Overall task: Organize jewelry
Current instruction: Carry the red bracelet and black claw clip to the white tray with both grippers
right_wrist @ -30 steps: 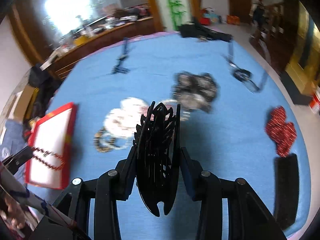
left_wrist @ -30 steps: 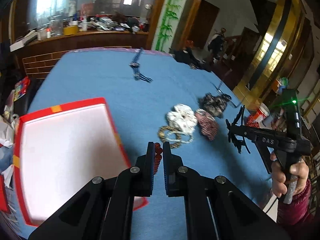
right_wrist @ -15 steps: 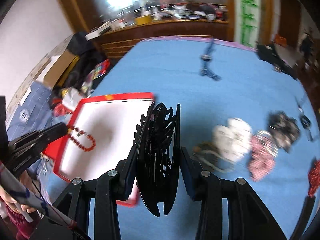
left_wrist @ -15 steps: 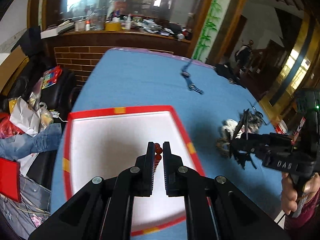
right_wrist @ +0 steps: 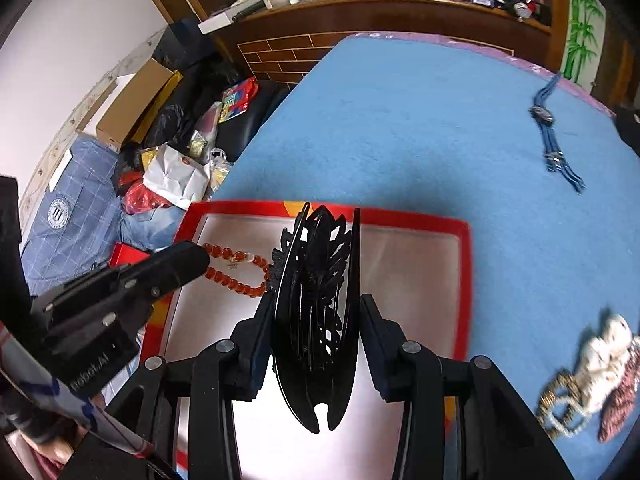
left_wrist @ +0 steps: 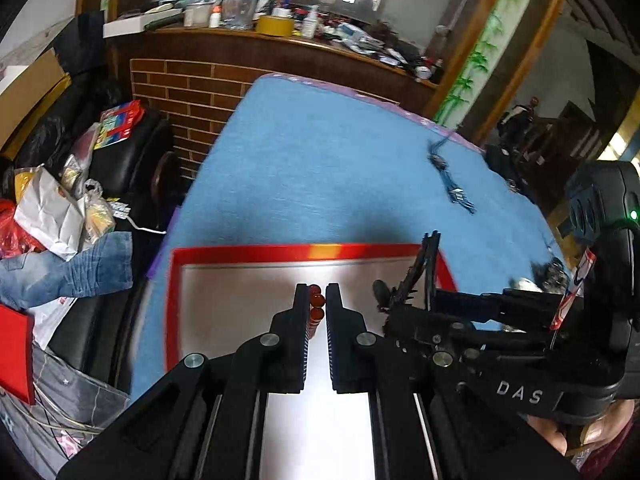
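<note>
My left gripper [left_wrist: 317, 293] is shut on a red bead bracelet [left_wrist: 317, 303], with a few beads showing between its fingers. It hovers over the red-rimmed white tray [left_wrist: 248, 252]. The right wrist view shows the left gripper [right_wrist: 188, 256] at the tray's left side, the bracelet [right_wrist: 236, 276] dangling from it in a loop. My right gripper [right_wrist: 316, 312] is shut on a black hair claw clip [right_wrist: 320, 264], held upright above the tray [right_wrist: 400, 217]. In the left wrist view, the right gripper [left_wrist: 404, 300] and the clip [left_wrist: 422, 272] sit close on the right.
A blue strap watch [right_wrist: 554, 148] lies far back on the blue tablecloth [left_wrist: 320, 160]. At the right lie a white scrunchie [right_wrist: 604, 344], beaded bracelets [right_wrist: 560, 412] and a red patterned scrunchie [right_wrist: 620, 404]. Bags and clothes are piled beyond the table's left edge.
Both grippers have swept left from the jewelry pile to above the tray, each keeping its hold. The pile now lies far to the right.
</note>
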Motion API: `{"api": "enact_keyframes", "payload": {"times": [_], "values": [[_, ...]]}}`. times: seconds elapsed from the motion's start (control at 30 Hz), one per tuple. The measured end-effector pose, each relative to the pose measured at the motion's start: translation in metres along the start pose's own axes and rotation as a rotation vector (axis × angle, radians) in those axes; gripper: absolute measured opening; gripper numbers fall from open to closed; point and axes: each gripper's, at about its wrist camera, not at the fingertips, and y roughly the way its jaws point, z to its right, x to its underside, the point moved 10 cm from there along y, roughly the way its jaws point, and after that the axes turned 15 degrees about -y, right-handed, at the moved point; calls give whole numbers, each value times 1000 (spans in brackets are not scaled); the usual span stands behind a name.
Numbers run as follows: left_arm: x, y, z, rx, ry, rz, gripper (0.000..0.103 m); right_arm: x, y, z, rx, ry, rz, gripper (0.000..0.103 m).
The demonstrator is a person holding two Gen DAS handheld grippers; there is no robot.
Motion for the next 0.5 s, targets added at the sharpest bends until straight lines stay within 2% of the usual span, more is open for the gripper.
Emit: {"api": "enact_keyframes", "payload": {"times": [0.2, 0.5], "values": [[-4, 17, -35, -61, -19, -6, 7, -9, 33, 8, 20, 15, -52, 45], [-6, 24, -59, -69, -63, 1, 7, -23, 53, 6, 51, 11, -65, 45]]}}
